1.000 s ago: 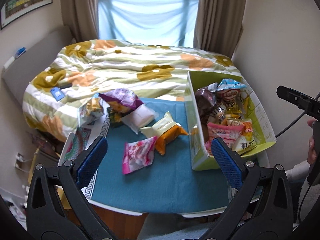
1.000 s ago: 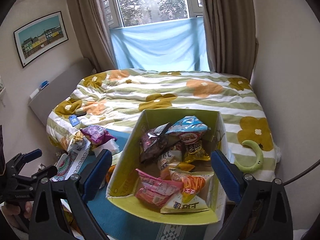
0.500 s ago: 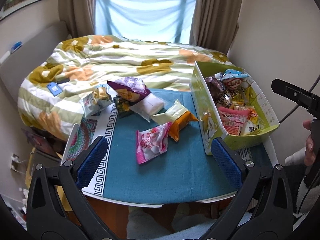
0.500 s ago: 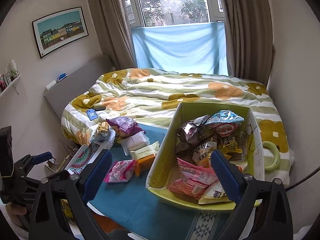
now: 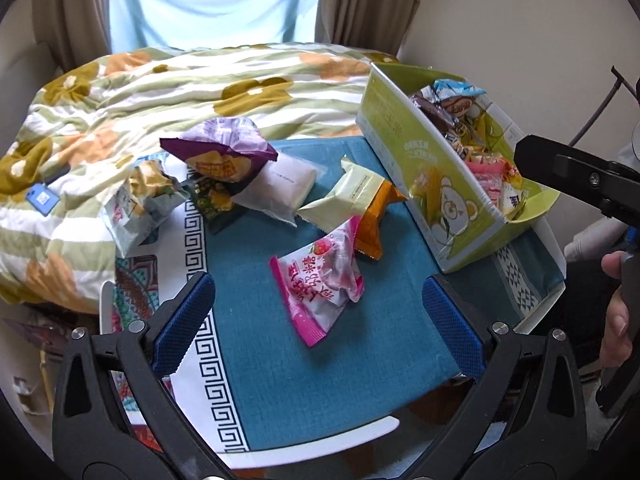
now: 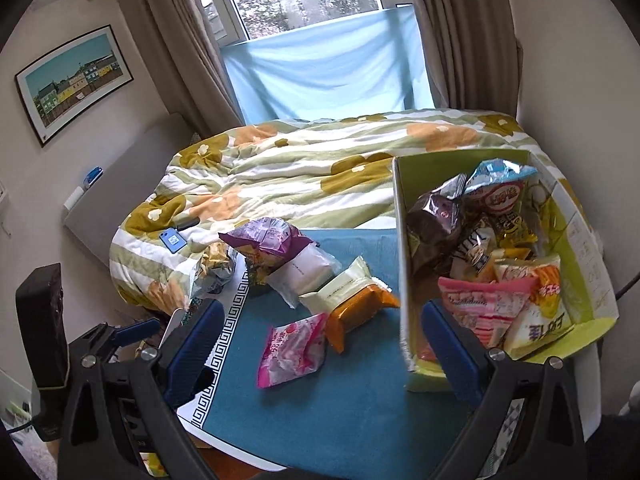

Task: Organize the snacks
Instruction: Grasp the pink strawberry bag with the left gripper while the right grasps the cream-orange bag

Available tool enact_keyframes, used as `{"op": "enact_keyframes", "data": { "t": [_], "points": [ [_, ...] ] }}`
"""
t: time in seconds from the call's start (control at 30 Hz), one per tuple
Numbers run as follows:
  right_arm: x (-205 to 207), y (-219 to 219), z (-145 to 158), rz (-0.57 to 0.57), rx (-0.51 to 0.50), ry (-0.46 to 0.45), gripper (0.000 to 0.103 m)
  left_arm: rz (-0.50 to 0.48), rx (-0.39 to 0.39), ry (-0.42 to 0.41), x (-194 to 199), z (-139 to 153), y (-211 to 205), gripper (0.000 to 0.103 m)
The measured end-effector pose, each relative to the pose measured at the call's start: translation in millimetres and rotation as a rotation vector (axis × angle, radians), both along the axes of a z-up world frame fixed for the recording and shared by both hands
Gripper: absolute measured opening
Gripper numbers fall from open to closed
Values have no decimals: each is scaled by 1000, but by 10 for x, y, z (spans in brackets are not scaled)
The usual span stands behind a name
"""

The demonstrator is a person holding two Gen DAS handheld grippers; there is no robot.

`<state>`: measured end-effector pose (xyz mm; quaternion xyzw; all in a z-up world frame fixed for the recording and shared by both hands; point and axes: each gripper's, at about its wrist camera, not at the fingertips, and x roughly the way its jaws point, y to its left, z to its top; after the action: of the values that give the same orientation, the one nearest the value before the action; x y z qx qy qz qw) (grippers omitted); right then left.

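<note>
A green cardboard box (image 5: 444, 196) (image 6: 404, 240) stands on the right of the blue table mat (image 5: 320, 380), filled with several snack packets. Loose on the mat lie a pink packet (image 5: 320, 280) (image 6: 290, 350), an orange one (image 5: 374, 216) (image 6: 358, 312), a pale green one (image 5: 348, 194), a white one (image 5: 284, 186) and a purple bag (image 5: 224, 152) (image 6: 268, 240). My left gripper (image 5: 318, 320) hangs open just short of the pink packet, empty. The right gripper (image 6: 320, 352) is open too, above the mat near the box's front corner, holding nothing.
A bed with a flowered duvet (image 6: 300, 172) lies right behind the table. More crumpled packets (image 5: 136, 200) sit at the mat's left edge. A hand (image 5: 616, 312) holds the other gripper at the right. Walls close in on both sides.
Both grippers have moved forward and tipped down toward the table; the loose snacks now loom larger. The right view swung left from the box to the mat. Nothing was grasped.
</note>
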<state>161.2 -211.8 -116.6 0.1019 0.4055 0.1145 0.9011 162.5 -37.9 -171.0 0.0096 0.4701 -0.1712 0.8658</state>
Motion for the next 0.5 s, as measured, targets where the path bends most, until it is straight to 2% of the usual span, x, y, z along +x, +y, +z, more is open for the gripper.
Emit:
{"op": "enact_keyframes", "data": {
  "t": [0.33,0.5],
  "points": [
    [84,310,-646,-228,-7,87,98,-240,12,55,525,-834,-133,102],
    [119,364,-962,-286,-6,128,98,-306,-14,105,695,-1124,-239,102]
  ]
}}
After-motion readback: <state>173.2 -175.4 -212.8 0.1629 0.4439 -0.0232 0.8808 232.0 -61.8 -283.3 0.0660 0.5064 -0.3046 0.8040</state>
